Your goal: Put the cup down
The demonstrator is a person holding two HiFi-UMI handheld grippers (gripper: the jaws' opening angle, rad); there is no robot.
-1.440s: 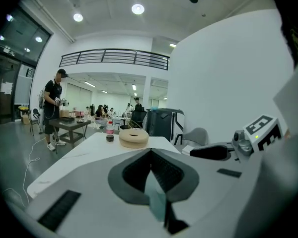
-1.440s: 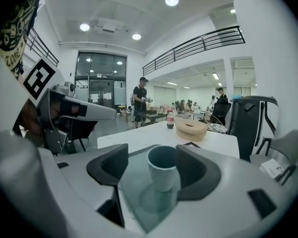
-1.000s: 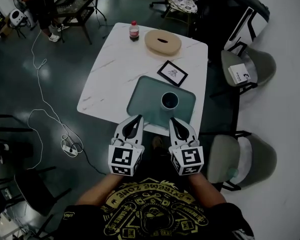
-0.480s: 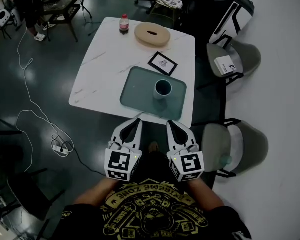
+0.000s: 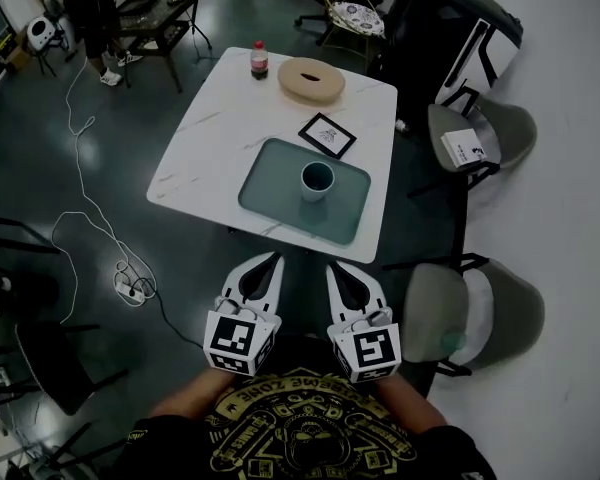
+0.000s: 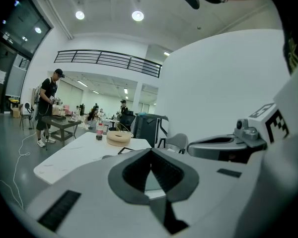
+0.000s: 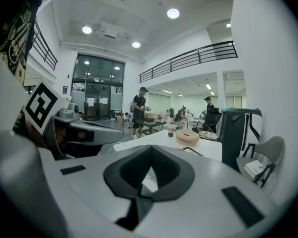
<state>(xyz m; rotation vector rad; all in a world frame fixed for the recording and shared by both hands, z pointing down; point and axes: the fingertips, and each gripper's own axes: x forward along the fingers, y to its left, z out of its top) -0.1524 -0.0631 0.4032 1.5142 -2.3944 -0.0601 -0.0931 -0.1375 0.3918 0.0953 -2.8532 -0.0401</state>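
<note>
Both tools have drawn back from the tabletop [image 5: 220, 138]; left tool [image 5: 269, 260] and right tool [image 5: 336, 269] hang closed tight and empty, while the cup [image 5: 317, 180] stands upright on the tray [image 5: 270, 183].

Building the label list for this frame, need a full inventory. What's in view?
white marble-look square table: 1, white, mid-floor ahead
rectangular tray: 1, teal, near side of table
pale cup with dark inside: 1, upright on tray
black-framed card: 1, black and white, on table just beyond tray
oval ring-shaped holder: 1, beige, far side of table
red-capped bottle: 1, dark, left of holder
padded chairs: 2, grey, right of table
cable with power strip: 1, white, floor left of table
person in dark clothes: 1, far left
left gripper: 1, white, shut, empty, short of table
right gripper: 1, white, shut, empty, beside left
</note>
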